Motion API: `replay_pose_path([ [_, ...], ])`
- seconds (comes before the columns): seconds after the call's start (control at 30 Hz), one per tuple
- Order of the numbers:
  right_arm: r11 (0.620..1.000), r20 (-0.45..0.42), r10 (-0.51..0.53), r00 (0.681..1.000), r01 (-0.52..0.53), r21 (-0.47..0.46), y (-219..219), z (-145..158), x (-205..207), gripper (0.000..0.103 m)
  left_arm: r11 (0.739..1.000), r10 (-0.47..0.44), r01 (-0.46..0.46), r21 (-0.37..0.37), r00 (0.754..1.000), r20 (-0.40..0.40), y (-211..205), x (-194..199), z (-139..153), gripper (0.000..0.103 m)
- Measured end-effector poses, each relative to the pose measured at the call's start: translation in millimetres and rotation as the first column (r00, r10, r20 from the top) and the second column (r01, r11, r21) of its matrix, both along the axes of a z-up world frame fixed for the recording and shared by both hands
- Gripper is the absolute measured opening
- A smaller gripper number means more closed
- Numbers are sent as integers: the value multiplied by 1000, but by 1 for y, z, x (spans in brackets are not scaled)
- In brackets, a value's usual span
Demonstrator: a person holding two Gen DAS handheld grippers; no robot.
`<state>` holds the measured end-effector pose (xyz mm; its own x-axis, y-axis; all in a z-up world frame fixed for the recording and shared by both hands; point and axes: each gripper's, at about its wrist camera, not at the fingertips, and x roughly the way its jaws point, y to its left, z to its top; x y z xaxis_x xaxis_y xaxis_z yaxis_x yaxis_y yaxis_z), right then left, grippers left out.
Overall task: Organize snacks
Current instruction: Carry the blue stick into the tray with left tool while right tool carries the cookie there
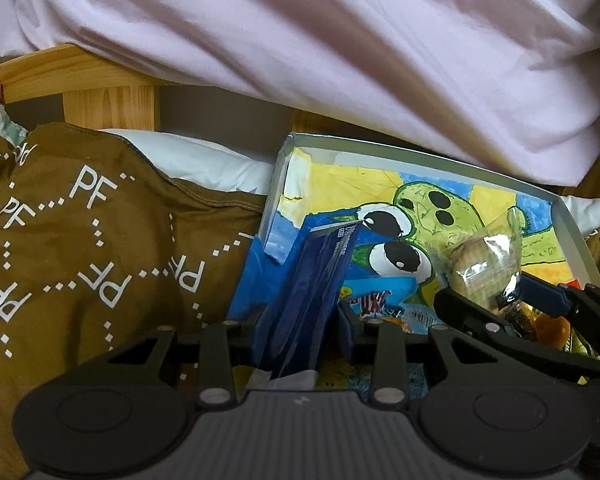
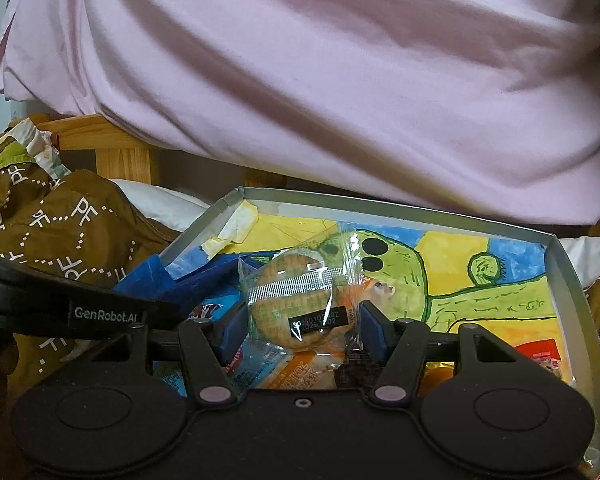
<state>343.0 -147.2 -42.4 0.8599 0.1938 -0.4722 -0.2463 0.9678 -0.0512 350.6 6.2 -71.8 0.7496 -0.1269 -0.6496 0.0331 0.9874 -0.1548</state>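
A shallow grey box (image 1: 572,224) (image 2: 568,264) lined with a bright cartoon drawing lies on the bed. My left gripper (image 1: 304,332) is shut on a dark blue snack packet (image 1: 316,280) that stands upright over the box's left part. My right gripper (image 2: 300,328) is shut on a round biscuit in a clear wrapper (image 2: 296,300), held above the box's near half. In the left wrist view that wrapped biscuit (image 1: 480,264) and the right gripper (image 1: 540,304) appear at the right. Several other wrapped snacks (image 2: 300,372) lie in the box under my right gripper.
A brown quilt with white "PF" lettering (image 1: 80,240) (image 2: 60,220) covers the bed left of the box. A person's pink shirt (image 1: 340,60) (image 2: 320,80) fills the space just beyond the box. A wooden bed frame (image 1: 100,84) stands at the back left.
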Motion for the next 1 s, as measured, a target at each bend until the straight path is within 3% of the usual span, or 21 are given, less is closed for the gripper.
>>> replay_pose_path([
  [0.63,1000,22,2,1000,-2,-8,1,-3,-1,67,1000,-1,1,-12,1000,-5,1,2,-1,39],
  [1.0,1000,37,-15,999,14,13,-6,1,-3,85,997,2,-4,-75,1000,-19,8,2,3,45],
])
